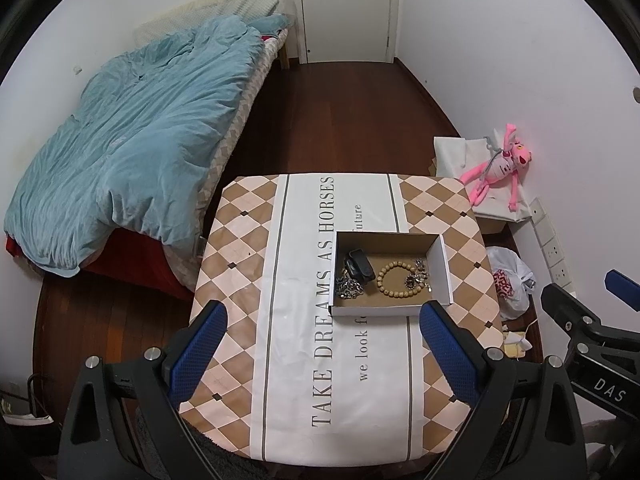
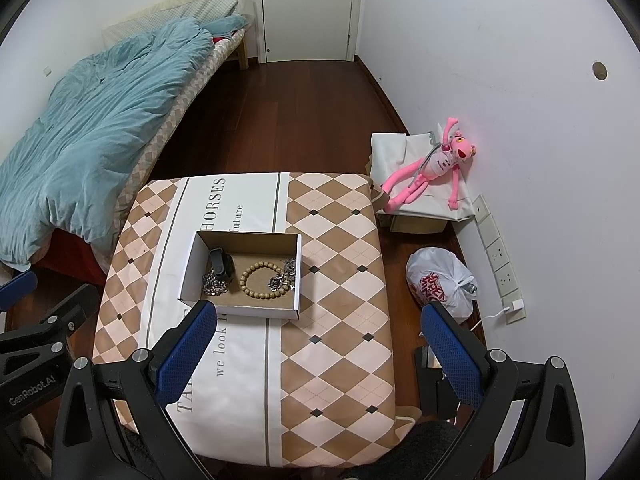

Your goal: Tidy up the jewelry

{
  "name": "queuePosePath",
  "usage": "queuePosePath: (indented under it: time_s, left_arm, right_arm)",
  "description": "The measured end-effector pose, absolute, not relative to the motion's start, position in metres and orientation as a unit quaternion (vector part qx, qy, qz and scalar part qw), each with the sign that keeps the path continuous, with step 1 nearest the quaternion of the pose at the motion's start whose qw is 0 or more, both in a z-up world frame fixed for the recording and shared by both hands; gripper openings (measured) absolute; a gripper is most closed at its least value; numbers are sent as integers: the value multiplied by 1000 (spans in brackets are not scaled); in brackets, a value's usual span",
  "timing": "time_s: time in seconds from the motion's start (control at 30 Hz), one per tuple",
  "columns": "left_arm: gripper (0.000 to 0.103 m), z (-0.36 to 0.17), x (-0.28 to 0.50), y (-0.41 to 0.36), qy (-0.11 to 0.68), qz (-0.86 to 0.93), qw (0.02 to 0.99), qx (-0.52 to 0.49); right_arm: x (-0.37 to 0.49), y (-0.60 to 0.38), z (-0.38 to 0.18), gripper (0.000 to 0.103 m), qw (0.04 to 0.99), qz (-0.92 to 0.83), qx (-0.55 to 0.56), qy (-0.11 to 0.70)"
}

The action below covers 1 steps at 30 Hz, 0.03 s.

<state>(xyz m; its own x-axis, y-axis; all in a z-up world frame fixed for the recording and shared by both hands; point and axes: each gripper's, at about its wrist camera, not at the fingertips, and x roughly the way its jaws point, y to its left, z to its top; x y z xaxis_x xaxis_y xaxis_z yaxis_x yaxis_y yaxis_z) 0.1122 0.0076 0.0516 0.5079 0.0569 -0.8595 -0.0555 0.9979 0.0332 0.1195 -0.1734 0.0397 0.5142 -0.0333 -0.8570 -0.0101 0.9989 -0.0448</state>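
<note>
Blue-padded jaws on both tools stand spread wide with nothing between them: the left gripper hangs above the near part of the bench, and the right gripper hangs over the bench's near right edge, partly above the floor. Neither touches anything.

Just beyond the left jaws sits the shallow white cardboard box with a brown floor, resting on the bench's diamond-patterned tan and cream cloth. All the jewelry that shows lies inside it: a round bracelet of tan wooden beads in the middle, a heap of silver chain at the left, a cluster of small silver pieces at the right, and a black clip-like object at the far left, which I cannot identify further.

No loose piece shows on the cloth outside the box, so gathering looks finished; at most, some tidying inside the box remains.
</note>
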Motion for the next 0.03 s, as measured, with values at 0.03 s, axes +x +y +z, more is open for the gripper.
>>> queuePosePath:
  time_s: [0.03]
  left_arm:
    - [98,52,111,8,495,31,869,0]
  right_arm:
    - [120,-175,40,103,870,-6,-21,493]
